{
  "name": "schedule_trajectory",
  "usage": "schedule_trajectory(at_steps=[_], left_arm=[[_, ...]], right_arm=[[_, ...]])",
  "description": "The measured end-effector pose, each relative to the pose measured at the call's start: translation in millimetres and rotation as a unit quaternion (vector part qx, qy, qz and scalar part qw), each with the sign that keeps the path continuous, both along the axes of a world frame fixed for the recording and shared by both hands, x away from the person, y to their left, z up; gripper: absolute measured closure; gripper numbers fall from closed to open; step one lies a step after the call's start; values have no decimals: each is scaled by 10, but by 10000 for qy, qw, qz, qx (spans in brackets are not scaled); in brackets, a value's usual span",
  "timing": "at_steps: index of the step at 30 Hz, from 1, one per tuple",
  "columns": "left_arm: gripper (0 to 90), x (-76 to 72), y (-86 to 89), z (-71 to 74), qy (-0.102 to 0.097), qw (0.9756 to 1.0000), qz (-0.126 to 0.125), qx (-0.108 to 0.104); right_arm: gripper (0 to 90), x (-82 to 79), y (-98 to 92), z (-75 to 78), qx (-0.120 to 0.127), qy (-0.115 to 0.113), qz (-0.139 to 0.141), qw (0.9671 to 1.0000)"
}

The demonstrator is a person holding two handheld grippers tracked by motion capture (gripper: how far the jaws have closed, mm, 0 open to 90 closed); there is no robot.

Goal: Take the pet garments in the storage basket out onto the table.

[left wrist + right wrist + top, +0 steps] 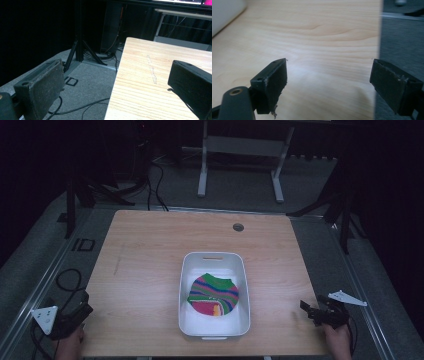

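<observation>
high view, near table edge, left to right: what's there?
left gripper → white bin holding the striped cloth → right gripper

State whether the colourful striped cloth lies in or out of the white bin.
In: the striped cloth lies bunched on the floor of the white bin, inside its walls.

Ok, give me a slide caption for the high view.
Striped cloth in a white bin mid-table; left gripper and right gripper wait open at the near corners.
</observation>
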State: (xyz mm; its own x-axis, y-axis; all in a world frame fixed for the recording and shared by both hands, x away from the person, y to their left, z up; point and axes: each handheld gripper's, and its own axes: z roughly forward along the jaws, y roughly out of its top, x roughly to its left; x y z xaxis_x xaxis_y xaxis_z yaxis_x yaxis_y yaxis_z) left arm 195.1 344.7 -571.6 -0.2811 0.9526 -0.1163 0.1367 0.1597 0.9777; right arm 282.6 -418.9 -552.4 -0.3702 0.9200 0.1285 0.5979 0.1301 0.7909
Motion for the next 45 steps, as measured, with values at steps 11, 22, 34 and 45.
schedule_trajectory(at_steps=[11, 22, 34, 45], left_arm=[[12, 2, 4, 0, -12, 10000, -11, -15], [12, 1, 3, 0, -5, 10000, -22, -14], [12, 2, 9, 0, -9, 10000, -49, -24], [12, 2, 11, 0, -9, 10000, -61, -41]], right_arm=[[140, 6, 132, -17, -202, 117, 1788, 9836], [138, 47, 525, 73, -705, 356, 3211, 9438], [142, 53, 949, 357, -852, 540, 3954, 9130], [135, 79, 1361, 908, -823, 508, 4264, 8993]])
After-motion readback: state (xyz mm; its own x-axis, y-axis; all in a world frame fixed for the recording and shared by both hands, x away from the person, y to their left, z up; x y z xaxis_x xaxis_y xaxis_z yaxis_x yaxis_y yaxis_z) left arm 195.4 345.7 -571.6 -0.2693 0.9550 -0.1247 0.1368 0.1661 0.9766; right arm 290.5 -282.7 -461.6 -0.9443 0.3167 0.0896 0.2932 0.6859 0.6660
